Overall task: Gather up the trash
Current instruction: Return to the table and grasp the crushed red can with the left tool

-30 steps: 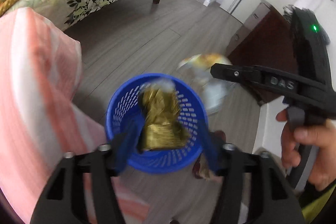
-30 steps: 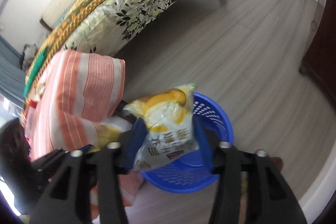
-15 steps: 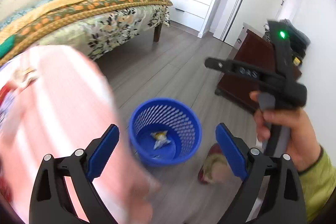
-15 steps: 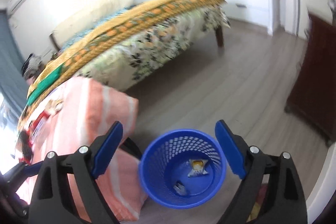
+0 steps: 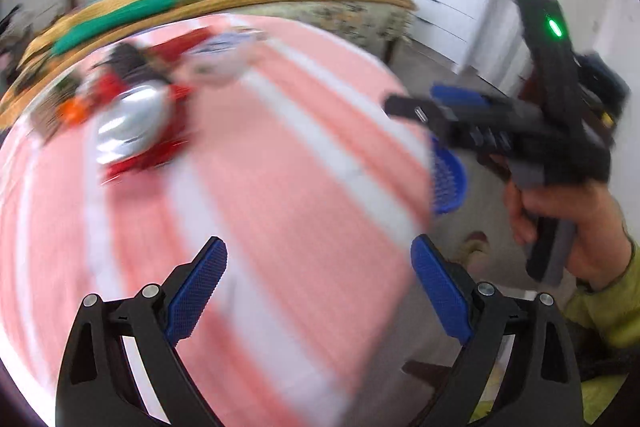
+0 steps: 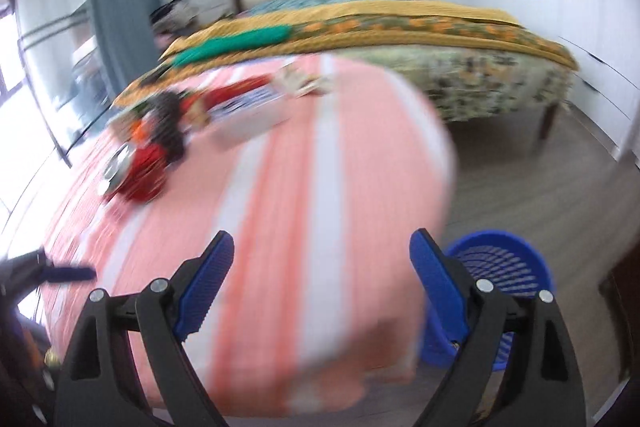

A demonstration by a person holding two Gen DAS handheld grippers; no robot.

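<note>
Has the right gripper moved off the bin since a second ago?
Yes. The right gripper, open and empty, has swung from over the blue bin to above the striped cloth; the bin now sits lower right.

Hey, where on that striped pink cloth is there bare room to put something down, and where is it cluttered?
The striped cloth is bare across its near and middle stretch, from the two open grippers up toward the edge beside the blue basket. The clutter sits at the far left corner: a blurred pile of wrappers, red, silver and white, nearest the bed. Motion blur hides finer detail.
</note>
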